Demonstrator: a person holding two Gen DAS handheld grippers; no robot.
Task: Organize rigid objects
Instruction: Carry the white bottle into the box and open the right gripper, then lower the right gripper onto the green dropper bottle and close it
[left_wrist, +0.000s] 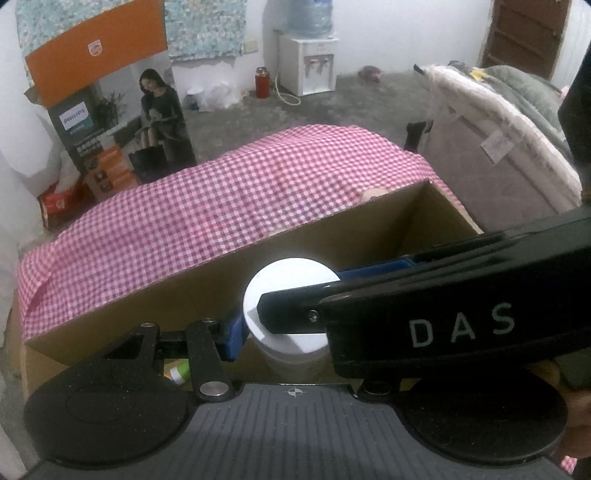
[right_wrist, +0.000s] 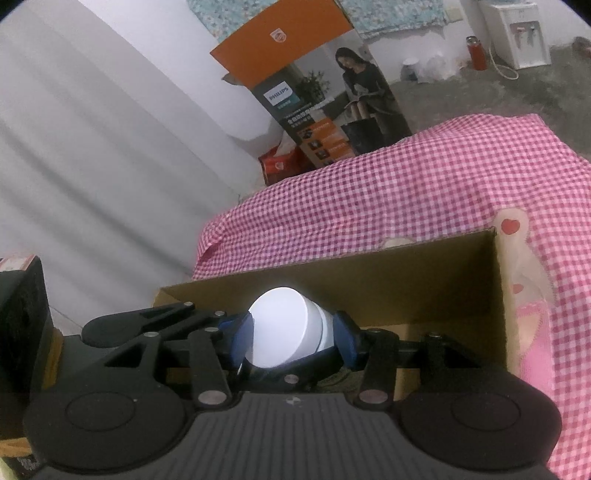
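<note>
The white cup hung tilted over the open cardboard box, clamped between your right gripper pads. Your left gripper also flanked a white cup; whether it gripped, I couldn't tell. The drop itself wasn't done. A small item already lay inside, on the checked cloth.

A plain lived-in room of a home: a pink-and-white gingham cloth covers a table, and folded fleecy blankets lie piled nearby. A white water dispenser with its blue bottle stands on bare concrete floor, beside a tall printed appliance carton.
</note>
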